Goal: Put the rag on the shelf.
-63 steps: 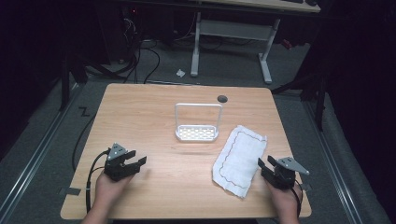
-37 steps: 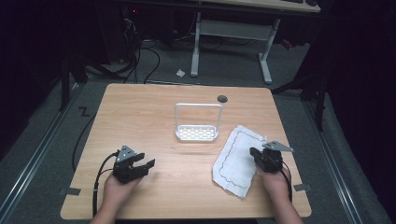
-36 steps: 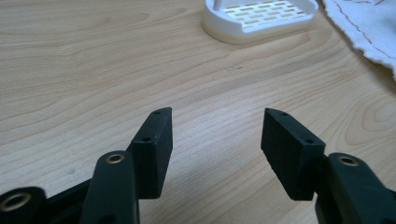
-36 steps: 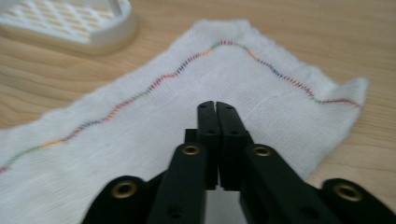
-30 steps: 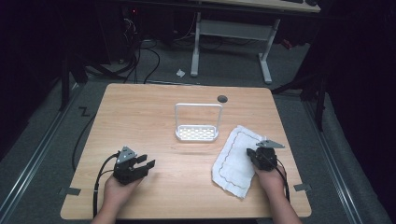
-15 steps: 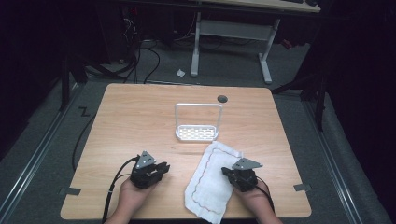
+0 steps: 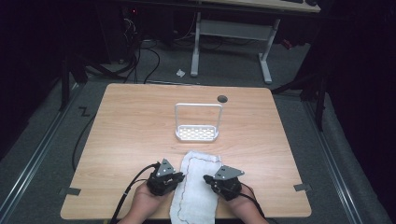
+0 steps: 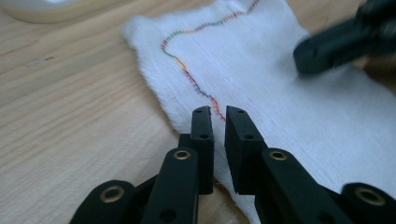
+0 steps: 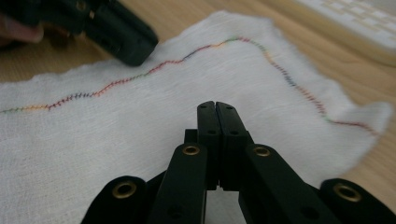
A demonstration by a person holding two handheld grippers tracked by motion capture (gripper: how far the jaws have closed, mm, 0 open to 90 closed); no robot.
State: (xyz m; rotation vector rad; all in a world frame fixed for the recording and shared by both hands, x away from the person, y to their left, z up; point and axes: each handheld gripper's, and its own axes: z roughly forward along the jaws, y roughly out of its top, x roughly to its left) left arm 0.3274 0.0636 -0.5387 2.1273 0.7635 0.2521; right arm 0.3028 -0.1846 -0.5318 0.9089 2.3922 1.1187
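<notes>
Two grippers flank the cloth (image 7: 196, 186) at lower centre: left gripper (image 8: 218, 119) narrowly parted, right gripper (image 9: 216, 108) pinched together on it. Uneven pulling could bunch it.

The white cloth (image 7: 196, 196) runs off the high view's bottom edge.

Wooden table (image 7: 130, 126), white wire rack (image 7: 197, 123), grey carpet floor (image 7: 42, 154), desk legs (image 7: 264, 60)
</notes>
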